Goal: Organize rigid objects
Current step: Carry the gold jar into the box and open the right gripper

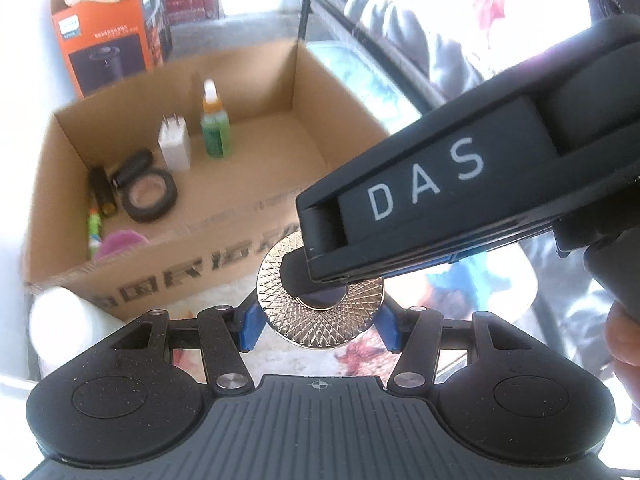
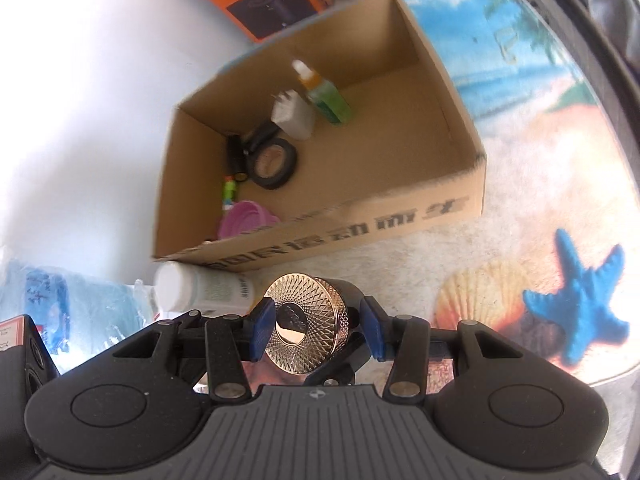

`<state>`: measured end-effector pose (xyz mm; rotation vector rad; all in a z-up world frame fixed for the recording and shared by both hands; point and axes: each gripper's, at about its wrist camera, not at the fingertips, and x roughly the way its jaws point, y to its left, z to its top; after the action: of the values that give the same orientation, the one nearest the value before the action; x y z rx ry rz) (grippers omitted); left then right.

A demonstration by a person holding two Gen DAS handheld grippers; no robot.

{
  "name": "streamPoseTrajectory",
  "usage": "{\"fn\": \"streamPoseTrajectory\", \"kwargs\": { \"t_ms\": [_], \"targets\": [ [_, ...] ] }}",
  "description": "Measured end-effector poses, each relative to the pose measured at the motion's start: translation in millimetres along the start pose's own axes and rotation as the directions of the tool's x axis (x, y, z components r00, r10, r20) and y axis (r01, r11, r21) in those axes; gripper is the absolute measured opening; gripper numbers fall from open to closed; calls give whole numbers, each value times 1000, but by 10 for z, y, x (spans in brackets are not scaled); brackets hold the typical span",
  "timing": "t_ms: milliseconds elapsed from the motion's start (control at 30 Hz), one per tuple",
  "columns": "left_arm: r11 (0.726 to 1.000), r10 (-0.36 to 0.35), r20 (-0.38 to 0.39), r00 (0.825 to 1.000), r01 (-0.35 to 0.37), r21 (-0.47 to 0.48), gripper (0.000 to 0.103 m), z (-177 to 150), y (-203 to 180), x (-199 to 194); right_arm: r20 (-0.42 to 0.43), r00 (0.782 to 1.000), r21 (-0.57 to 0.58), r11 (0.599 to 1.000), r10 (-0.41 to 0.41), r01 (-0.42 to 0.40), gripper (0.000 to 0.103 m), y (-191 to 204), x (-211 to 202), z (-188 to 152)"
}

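A round gold jar lid with an engraved pattern [image 1: 320,304] [image 2: 306,322] sits on a dark body between the blue pads of both grippers. My left gripper [image 1: 318,326] has its pads on either side of the lid. My right gripper [image 2: 318,328] holds its pads around the same piece with a gap on the right; its black body marked DAS [image 1: 440,184] reaches in from the upper right in the left wrist view. The open cardboard box [image 1: 208,240] [image 2: 456,128] stands just behind, holding a green bottle [image 1: 216,132], a white charger [image 1: 175,148], a tape roll [image 1: 150,196] and a pink lid [image 2: 246,222].
A white bottle [image 2: 200,286] lies at the box's near left corner. An orange product box [image 1: 108,36] stands behind the cardboard box against a white wall. The table has a beach-print cover with a blue starfish [image 2: 580,300]. A person's hand [image 1: 624,344] shows at the right edge.
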<state>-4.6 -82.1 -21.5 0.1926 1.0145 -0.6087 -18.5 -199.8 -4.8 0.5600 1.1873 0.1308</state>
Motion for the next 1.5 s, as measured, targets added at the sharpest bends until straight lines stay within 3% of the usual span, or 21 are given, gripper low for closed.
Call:
{"fn": "streamPoseTrajectory", "kwargs": {
  "t_ms": [200,367,567,800,1000,1367,1500],
  "targets": [
    [998,47,69,997,-44,-54,55,342,99,-344,54,997,-48,998,46,-43,50,279,-319,283],
    [987,92,84,992,-80,-137,55,711,371,-268,71,993,-98,991,98,-91,50,403,-211,696],
    [972,140,-7,990,-139,-192,55,999,634,188,-24,991,-74,988,135,-136,50,310,288,1167],
    [952,129,-139,982,-162,-260,55,1133,923,634,-129,979,-20,987,157,-161,50,119,872,1456],
    [939,27,-262,965,-114,-324,56,1131,1129,1074,-209,970,17,992,125,-125,50,-85,1292,1562],
    [938,-11,-378,926,-122,-325,56,1096,1185,1487,-272,959,36,996,86,-79,50,-229,1716,1577],
    [940,-12,-385,923,-121,-318,60,1036,1162,1494,-279,956,45,996,85,-76,50,-266,1753,1549]
  ]
}}
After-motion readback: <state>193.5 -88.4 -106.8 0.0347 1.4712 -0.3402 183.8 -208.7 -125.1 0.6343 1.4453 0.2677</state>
